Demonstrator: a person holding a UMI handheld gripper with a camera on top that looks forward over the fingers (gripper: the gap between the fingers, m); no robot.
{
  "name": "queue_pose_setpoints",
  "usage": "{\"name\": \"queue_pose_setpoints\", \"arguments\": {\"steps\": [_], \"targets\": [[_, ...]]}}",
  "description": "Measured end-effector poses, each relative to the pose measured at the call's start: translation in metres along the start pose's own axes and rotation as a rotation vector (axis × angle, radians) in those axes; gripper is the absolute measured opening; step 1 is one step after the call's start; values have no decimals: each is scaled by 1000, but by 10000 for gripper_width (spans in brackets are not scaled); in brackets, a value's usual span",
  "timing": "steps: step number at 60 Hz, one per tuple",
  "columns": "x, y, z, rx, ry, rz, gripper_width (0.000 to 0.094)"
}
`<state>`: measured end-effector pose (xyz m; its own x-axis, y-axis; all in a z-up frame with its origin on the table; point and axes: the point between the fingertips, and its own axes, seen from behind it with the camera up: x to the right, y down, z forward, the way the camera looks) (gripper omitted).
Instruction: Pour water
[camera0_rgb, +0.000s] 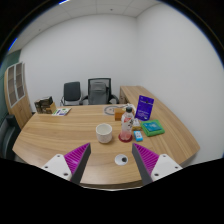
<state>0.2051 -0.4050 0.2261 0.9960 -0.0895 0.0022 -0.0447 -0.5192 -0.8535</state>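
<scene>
A white cup (104, 132) stands on the wooden table (60, 135), ahead of my fingers and slightly left of centre. A clear bottle with a pink label (127, 124) stands to its right, also beyond the fingers. A small round white lid (122, 159) lies on the table between my fingertips. My gripper (112, 160) is open and empty, held above the near part of the table, with the purple pads (76, 158) spread wide.
A green tray (152, 127) and a purple upright card (146, 107) sit at the right of the table. Two office chairs (86, 92) stand behind the table. A wooden cabinet (16, 90) stands at the left wall.
</scene>
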Motion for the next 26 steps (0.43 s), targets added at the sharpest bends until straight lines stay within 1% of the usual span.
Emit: {"name": "queue_pose_setpoints", "arguments": {"steps": [8, 20, 26], "targets": [[-3, 5, -24, 5, 17, 7, 859], [0, 5, -38, 1, 42, 7, 856], [1, 5, -40, 3, 31, 17, 857]]}}
